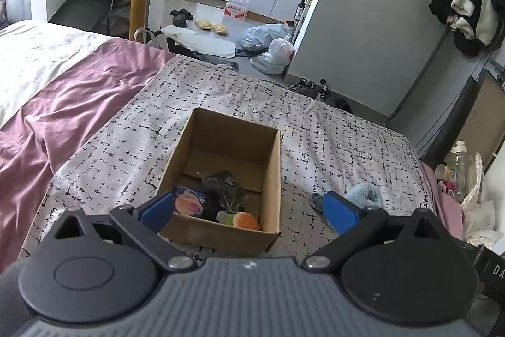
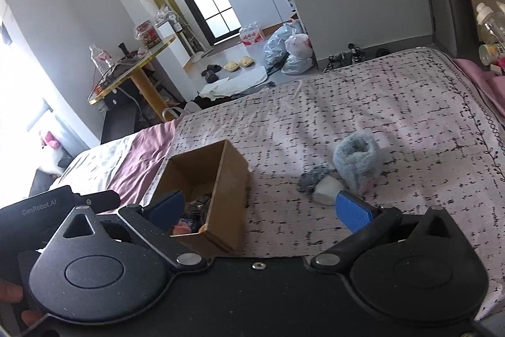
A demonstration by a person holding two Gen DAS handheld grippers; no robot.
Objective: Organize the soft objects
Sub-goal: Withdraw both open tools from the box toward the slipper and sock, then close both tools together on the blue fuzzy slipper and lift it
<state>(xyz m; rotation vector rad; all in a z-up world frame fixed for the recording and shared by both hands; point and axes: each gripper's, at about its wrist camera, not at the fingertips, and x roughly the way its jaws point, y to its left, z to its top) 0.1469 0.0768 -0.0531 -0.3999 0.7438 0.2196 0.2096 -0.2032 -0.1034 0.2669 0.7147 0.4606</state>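
My left gripper hangs over the near end of the cardboard box, its blue pads spread wide with nothing between them. My right gripper is just as wide apart and empty, hovering low over the bed between the box and the loose soft things.

Inside the box, at the near end, I see a blue packet printed with a pink round shape, a crumpled dark bundle beside it, and a small plush piece in orange, white and green tucked into the near right corner. The far half of the box floor is bare cardboard.

To the right of the box, on the bedcover, three soft items lie close together: a white, squarish lump just ahead of my right pad, a small grey knitted wad touching it, and behind them a fluffy pale-blue roll standing on end, its open top showing the curled-in pile. From the left camera only the blue fluff and a bit of the grey wad show past the pad.

The bedcover is pale with black broken grid marks; a mauve sheet lies rumpled to the left.
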